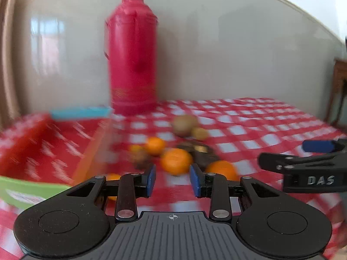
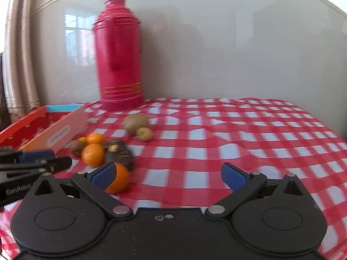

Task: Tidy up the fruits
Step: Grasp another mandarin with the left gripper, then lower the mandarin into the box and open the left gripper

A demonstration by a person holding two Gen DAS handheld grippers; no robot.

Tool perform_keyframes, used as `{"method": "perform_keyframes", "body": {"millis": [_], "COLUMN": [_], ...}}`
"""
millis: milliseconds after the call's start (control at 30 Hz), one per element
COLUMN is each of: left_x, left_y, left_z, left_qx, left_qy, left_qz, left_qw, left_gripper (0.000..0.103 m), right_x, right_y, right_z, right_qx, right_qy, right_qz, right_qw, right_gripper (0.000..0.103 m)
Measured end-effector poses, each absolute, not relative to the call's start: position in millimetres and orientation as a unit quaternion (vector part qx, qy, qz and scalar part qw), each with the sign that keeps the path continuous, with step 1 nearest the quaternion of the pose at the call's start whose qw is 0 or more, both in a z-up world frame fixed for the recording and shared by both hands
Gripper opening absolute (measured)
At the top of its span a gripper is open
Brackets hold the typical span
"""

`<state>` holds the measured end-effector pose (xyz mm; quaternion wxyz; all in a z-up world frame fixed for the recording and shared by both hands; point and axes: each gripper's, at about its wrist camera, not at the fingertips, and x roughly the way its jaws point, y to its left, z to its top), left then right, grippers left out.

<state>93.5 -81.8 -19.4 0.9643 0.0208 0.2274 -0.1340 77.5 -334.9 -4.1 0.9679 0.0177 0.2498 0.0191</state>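
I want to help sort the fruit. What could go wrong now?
1. The oranges lie packed with the dark fruits; a grab at one might nudge the others, and round fruit rolls.
2. The left gripper and right gripper hover close together near that pile, so they could bump.
3. The tall flask stands behind the kiwi; a far reach could knock it.

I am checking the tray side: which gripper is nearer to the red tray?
Left. The left gripper is beside the red tray; the right gripper is farther away, past the oranges.
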Motion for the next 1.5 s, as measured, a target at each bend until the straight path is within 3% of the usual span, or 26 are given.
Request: {"method": "perform_keyframes", "body": {"millis": [300, 500, 733, 1067, 1333, 1367, 1400, 1500], "left_x": [103, 109, 119, 90, 97, 98, 96, 83], "left_y": [-145, -156, -157, -68, 20, 25, 28, 35], "left_z": [-32, -36, -43, 2, -2, -4, -4, 1], "left_qx": [0.037, 0.042, 0.022, 0.004, -0.002, 0.004, 0.003, 0.01], "left_qy": [0.232, 0.236, 0.263, 0.165, 0.195, 0.2, 0.196, 0.162], "left_qz": [-0.18, -0.182, -0.178, -0.079, 0.023, 0.029, 0.032, 0.042], "left_qw": [0.955, 0.954, 0.948, 0.983, 0.981, 0.979, 0.98, 0.986], "left_gripper": [0.035, 0.041, 0.041, 0.041, 0.041, 0.055, 0.078, 0.092], "right_x": [68, 68, 68, 75, 81, 80, 80, 79], "right_y": [-373, -381, -380, -355, -289, -281, -273, -256], "right_z": [-4, -4, -4, -5, -9, -9, -9, -9], "right_qx": [0.027, 0.036, 0.032, 0.043, 0.005, -0.001, -0.006, -0.019], "right_qy": [0.247, 0.249, 0.247, 0.25, 0.251, 0.251, 0.25, 0.243], "right_qz": [-0.014, -0.019, -0.022, 0.006, 0.076, 0.086, 0.099, 0.122], "right_qw": [0.968, 0.968, 0.968, 0.967, 0.965, 0.964, 0.963, 0.962], "right_gripper": [0.097, 0.097, 0.097, 0.097, 0.097, 0.097, 0.097, 0.097]}}
